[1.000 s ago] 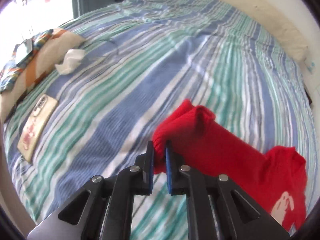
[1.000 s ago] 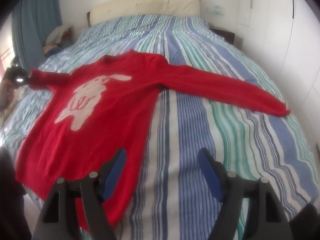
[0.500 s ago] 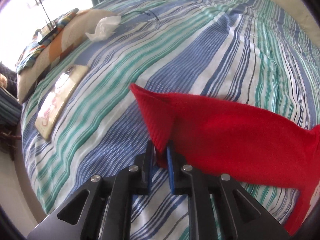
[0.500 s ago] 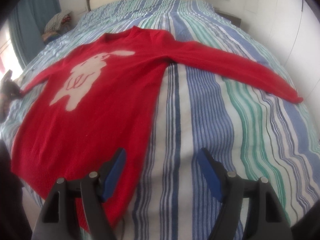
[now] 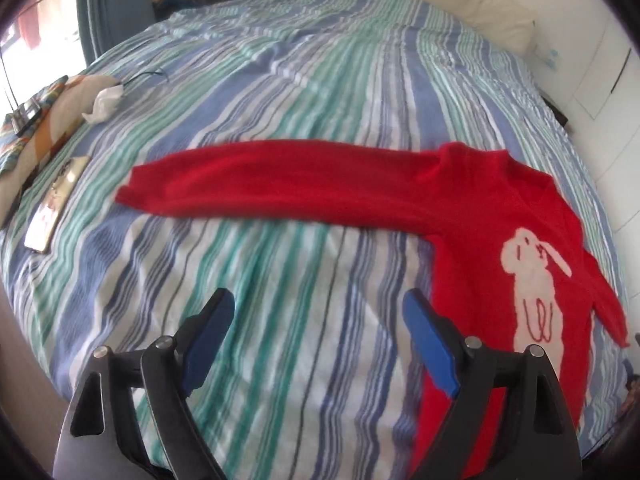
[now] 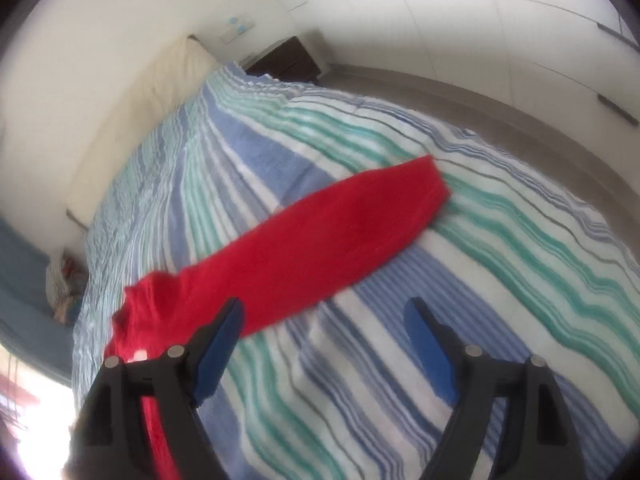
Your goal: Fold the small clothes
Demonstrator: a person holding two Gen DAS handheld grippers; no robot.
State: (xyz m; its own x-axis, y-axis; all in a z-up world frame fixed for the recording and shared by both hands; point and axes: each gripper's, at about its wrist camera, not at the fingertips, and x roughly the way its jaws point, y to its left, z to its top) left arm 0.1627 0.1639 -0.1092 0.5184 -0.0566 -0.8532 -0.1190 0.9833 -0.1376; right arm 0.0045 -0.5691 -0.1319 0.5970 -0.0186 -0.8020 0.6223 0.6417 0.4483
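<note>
Red knitted jumper with white rabbit: hem lost behind my left gripper's finger; right view motion-blurred, jumper body cut off lower left.

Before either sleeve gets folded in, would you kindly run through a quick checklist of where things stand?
1. Red sweater lying flat on the striped bedspread, rabbit side up: ok.
2. Left sleeve stretched out straight: ok.
3. Right sleeve stretched out straight: ok.
4. Left tongs free of cloth, having just opened: ok.
5. Right tongs open and empty: ok.
6. Hem lying smooth: cannot tell.
</note>
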